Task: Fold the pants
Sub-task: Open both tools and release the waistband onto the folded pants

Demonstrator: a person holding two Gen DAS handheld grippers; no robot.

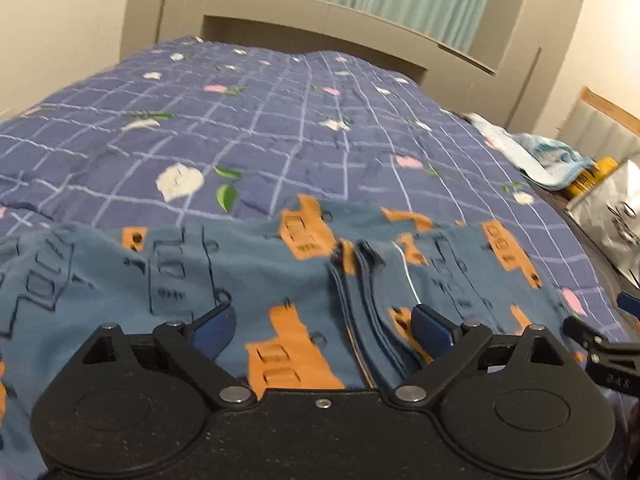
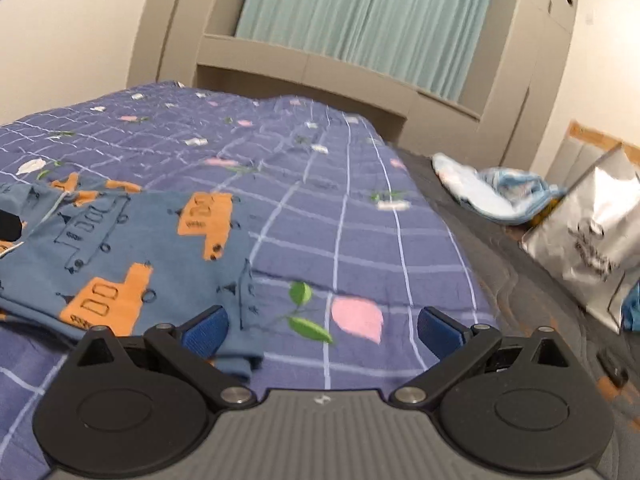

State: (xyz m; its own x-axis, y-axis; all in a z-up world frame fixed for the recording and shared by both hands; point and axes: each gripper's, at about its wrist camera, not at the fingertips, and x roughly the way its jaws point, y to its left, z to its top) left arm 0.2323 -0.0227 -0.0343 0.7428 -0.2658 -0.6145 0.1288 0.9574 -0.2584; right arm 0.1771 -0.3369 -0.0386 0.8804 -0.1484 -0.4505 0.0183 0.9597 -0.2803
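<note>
Blue pants (image 1: 256, 276) printed with orange trains lie spread on the bed, with a folded seam and a white thread near the middle of the left wrist view. My left gripper (image 1: 322, 326) hovers just over them, open, its blue pads wide apart and nothing pinched. In the right wrist view the pants (image 2: 120, 248) lie to the left, one corner reaching under the left finger. My right gripper (image 2: 322, 330) is open over the quilt and that corner, gripping nothing. The right gripper's black frame (image 1: 600, 344) shows at the right edge of the left wrist view.
A purple checked quilt (image 2: 340, 208) with flowers covers the bed. A light blue cloth (image 2: 500, 192), a silver foil bag (image 2: 592, 240) and a yellow item (image 1: 588, 176) lie beside the bed's right edge. A grey headboard (image 2: 320, 68) and green curtains (image 2: 380, 12) stand behind.
</note>
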